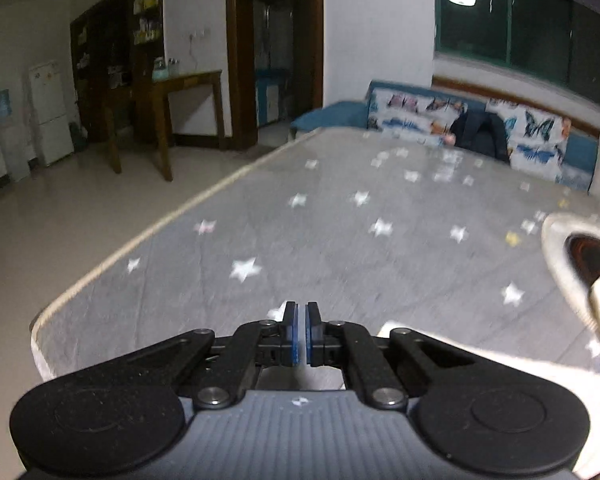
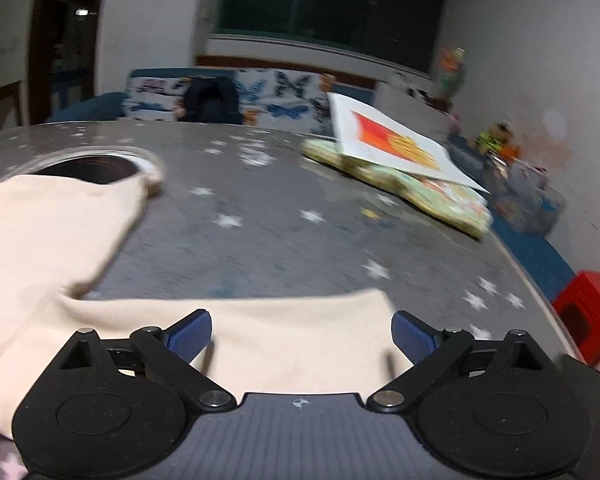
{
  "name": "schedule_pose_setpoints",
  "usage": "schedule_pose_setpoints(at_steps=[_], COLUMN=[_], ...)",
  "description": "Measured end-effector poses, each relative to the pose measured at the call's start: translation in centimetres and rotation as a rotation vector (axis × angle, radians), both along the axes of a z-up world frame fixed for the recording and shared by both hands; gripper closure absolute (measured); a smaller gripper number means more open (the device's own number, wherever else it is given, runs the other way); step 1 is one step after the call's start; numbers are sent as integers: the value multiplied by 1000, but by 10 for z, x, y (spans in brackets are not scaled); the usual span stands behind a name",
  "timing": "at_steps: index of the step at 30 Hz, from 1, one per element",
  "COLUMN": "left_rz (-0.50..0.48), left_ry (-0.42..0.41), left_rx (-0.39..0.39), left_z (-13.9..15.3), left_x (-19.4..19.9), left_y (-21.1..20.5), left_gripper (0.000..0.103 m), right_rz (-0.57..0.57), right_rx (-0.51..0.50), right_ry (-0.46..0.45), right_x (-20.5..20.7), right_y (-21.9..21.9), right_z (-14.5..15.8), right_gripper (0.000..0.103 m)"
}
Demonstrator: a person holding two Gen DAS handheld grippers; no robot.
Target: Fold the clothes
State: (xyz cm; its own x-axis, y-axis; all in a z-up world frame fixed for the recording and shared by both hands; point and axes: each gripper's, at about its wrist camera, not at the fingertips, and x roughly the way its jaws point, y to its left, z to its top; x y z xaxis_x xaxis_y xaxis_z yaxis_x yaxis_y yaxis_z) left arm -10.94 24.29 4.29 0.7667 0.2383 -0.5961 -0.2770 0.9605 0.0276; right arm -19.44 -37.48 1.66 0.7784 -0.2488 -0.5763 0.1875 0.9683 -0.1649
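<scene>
A cream long-sleeved garment (image 2: 52, 236) lies on the grey star-patterned bed (image 2: 300, 248), with its neck opening (image 2: 92, 166) at the far left and one sleeve (image 2: 300, 336) stretched across under my right gripper. My right gripper (image 2: 302, 336) is open, its blue pads on either side of the sleeve, just above it. In the left wrist view my left gripper (image 1: 301, 334) is shut and empty over the bed (image 1: 340, 240). The garment's collar (image 1: 572, 256) and a bit of its cloth (image 1: 500, 356) show at the right.
A folded pile of clothes (image 2: 400, 168) with a white and orange top lies at the bed's far right. A butterfly-print sofa (image 1: 460, 120) with a dark bag stands behind the bed. A red stool (image 2: 586, 312) is at the right; wooden desk (image 1: 172, 92) and floor at the left.
</scene>
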Motion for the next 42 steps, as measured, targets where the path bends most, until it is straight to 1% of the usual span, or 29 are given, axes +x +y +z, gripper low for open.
schedule_pose_setpoints(at_steps=[4, 7, 9, 10, 11, 12, 13, 15, 16, 17, 22, 26, 29, 31, 33, 34, 35, 36, 37, 39, 40, 42], left_rz=[2, -2, -10, -18, -41, -67, -92, -172, -213, -254, -458, -622, -652, -661, -670, -677, -688, -703, -725, -750, -763, -778], left_ry=[43, 54, 51, 44, 31, 18, 5, 10, 14, 17, 34, 48, 73, 88, 101, 104, 106, 104, 98, 82, 73, 59], left_rx=[-4, 30, 16, 2, -10, -21, -33, -33, -33, -32, -29, -26, -12, -14, -28, -37, -46, -55, -64, -57, -55, -74], left_z=[-14, -13, -7, -3, 2, 8, 13, 12, 11, 11, 7, 5, -6, -13, -17, -19, -20, -20, -20, -19, -18, -15], left_x=[7, 10, 13, 14, 15, 16, 18, 28, 34, 39, 67, 89, 104, 113, 123, 126, 127, 128, 128, 124, 122, 118], left_y=[2, 0, -3, -6, -12, -19, -25, -53, -67, -81, -152, -209, -230, -235, -236, -237, -238, -238, -240, -242, -243, -243], left_gripper=[98, 96, 93, 88, 78, 72, 62, 61, 55, 47, 37, 38, 39, 39, 41, 46, 55, 60, 70, 77, 82, 86], right_rz=[71, 51, 36, 30, 32, 34, 47, 71, 90, 106, 206, 278, 297, 302, 304, 304, 305, 307, 309, 309, 309, 305], right_rx=[17, 60, 96, 95, 78, 62, 65, 71, 87, 100, 157, 181, 213, 244, 274, 285, 296, 302, 308, 315, 321, 337], right_ry=[15, 33, 38, 42, 43, 44, 38, 26, 17, 8, -26, -25, -6, 5, 13, 16, 20, 24, 29, 36, 40, 45], right_x=[7, 8, 8, 8, 9, 11, 14, 20, 25, 29, 63, 97, 121, 134, 143, 147, 150, 154, 157, 163, 165, 170], right_y=[18, 14, 9, 8, 8, 8, 9, 10, 12, 15, 36, 53, 59, 61, 61, 61, 62, 63, 64, 65, 65, 66], right_z=[-5, -11, -13, -12, -10, -8, -4, 3, 7, 11, 21, 21, 17, 15, 13, 12, 11, 10, 8, 6, 4, 2], right_gripper=[1, 0, 0, 0, 0, 0, 0, 0, 0, 0, 0, 1, 3, 5, 6, 7, 8, 9, 10, 13, 16, 20])
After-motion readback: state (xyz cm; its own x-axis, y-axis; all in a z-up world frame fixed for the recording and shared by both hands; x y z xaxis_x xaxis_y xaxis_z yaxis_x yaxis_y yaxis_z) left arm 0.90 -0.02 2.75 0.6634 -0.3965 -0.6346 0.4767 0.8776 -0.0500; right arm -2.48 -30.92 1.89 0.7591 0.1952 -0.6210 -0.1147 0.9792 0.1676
